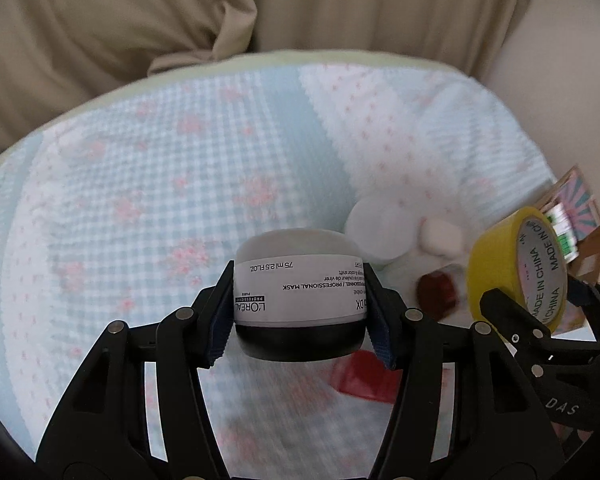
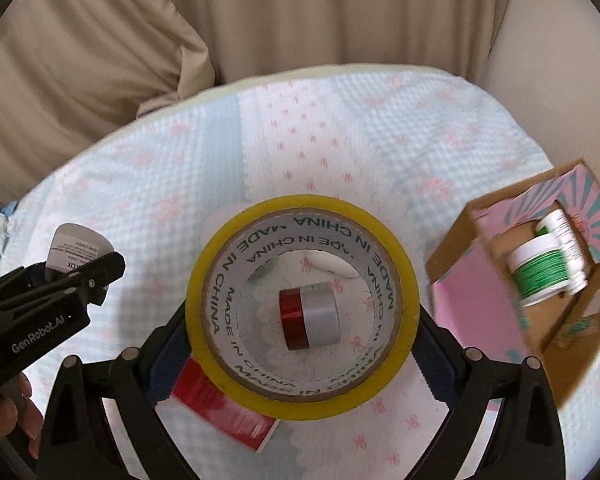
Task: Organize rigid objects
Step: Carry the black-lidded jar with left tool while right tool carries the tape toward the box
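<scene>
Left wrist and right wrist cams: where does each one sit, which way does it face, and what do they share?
Left wrist: on the left claw, looking forward over the bedspread; its fingers clamp a L'Oreal mask jar.
Right wrist: on the right claw, facing the same bedspread; it grips a yellow tape roll; a thumb shows lower left.
Shared: each sees the other claw and its load, plus the cardboard box holding a green wire spool.

The tape roll is yellow, the jar white over black, the box pink inside (teal rays), the bedspread pale blue-and-white checks.
</scene>
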The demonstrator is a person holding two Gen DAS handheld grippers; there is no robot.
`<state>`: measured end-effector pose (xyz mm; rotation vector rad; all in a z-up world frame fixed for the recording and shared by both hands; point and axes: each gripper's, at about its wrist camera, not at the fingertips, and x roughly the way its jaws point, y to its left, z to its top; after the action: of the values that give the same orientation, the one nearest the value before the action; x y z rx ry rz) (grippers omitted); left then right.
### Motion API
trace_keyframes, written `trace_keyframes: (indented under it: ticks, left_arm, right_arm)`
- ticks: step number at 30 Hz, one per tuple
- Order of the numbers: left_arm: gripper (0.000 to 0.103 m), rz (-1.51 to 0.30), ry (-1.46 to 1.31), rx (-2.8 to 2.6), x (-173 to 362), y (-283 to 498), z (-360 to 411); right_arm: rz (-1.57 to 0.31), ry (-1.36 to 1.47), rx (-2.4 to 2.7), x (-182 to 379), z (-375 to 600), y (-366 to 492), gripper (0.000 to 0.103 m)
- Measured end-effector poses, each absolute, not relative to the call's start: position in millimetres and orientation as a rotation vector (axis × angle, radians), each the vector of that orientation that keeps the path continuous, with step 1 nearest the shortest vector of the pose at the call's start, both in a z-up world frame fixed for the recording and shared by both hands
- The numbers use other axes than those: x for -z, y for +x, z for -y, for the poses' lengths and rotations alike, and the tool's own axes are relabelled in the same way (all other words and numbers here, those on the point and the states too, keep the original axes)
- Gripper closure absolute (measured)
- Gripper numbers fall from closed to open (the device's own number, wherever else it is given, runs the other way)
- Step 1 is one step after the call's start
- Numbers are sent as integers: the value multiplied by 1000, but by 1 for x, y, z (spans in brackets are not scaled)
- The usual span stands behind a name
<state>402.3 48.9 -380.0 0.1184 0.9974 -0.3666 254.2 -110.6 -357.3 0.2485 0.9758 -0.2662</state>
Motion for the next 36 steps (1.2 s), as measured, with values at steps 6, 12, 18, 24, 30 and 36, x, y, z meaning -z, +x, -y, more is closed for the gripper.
trace_keyframes:
  ticks: [6, 12, 18, 24, 30, 36]
  left_arm:
    - [50, -973, 110, 370, 308, 373, -55]
    - [50, -951, 92, 373, 240, 335, -61]
    - [50, -908, 108, 408, 192, 299, -47]
    - [50, -863, 124, 438, 159, 269, -13]
    - [50, -845, 118, 422, 148, 242, 38]
    - [50, -885, 64, 388, 160, 226, 100]
  right_arm:
    - [-962, 235, 249, 288, 106, 229, 6]
    - [-995, 246, 230, 225, 105, 199, 6]
    - [-988, 250, 220, 178, 113, 167, 6]
    - [-964, 250, 217, 147, 137, 144, 6]
    - [-944, 264, 206, 130, 185, 123, 6]
    - [-955, 263, 165, 126, 254, 110, 6]
